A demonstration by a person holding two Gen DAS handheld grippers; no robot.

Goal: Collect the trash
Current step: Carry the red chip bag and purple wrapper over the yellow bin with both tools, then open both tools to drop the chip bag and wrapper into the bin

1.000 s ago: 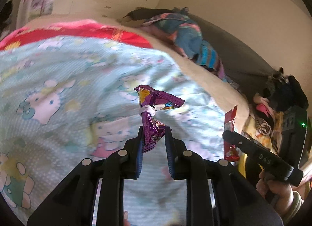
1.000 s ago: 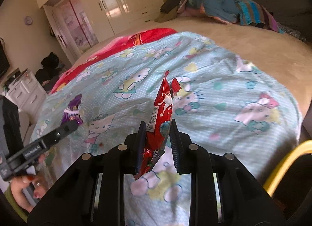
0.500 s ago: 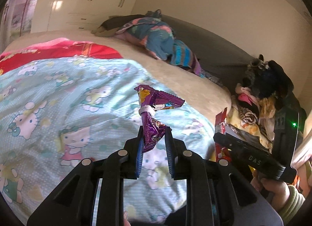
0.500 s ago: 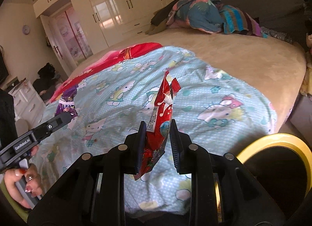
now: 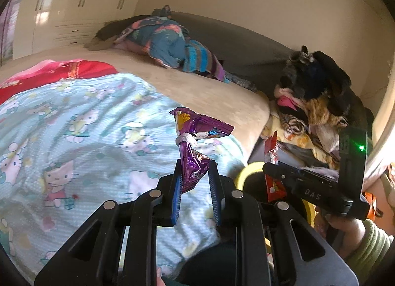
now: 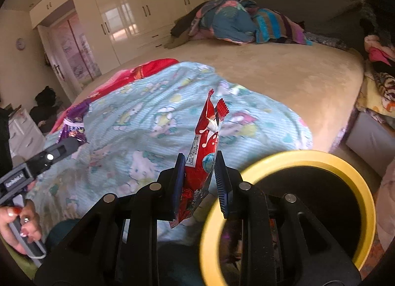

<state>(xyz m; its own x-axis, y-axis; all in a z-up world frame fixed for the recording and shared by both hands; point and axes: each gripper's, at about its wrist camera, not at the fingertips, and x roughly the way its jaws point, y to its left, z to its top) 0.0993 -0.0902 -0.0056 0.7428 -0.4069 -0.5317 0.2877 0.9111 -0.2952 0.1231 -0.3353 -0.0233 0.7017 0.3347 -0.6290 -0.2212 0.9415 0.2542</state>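
The red wrapper (image 6: 206, 152) stands upright between the blue pads of my right gripper (image 6: 200, 177), pinched at its lower half, its torn top flopping free above. The purple wrapper (image 5: 193, 152) is clamped the same way in my left gripper (image 5: 195, 182), crumpled, with a pale band around its neck. Both pairs of jaws are narrow and tight on the foil, and both wrappers hang in the air above the near edge of the blanket (image 6: 138, 123), touching nothing else.

Just below and to the right of the red wrapper is the bin (image 6: 340, 162), its yellow rim round a dark mouth, standing on the floor against the bed (image 6: 284, 73). From the left view only a slice of that rim (image 5: 246, 170) shows, behind my right gripper.

The step, as I judge it, is carrying both pieces to the bin. I would take the right one first, since it is nearer: bring the pads over the middle of the dark opening, not over the rim, and lower before letting go, because light foil drifts and can catch on the edge or cling to a pad. Then I would clear the right hand away so the left has room, and bring the purple one over the same spot. I would open each gripper fully.
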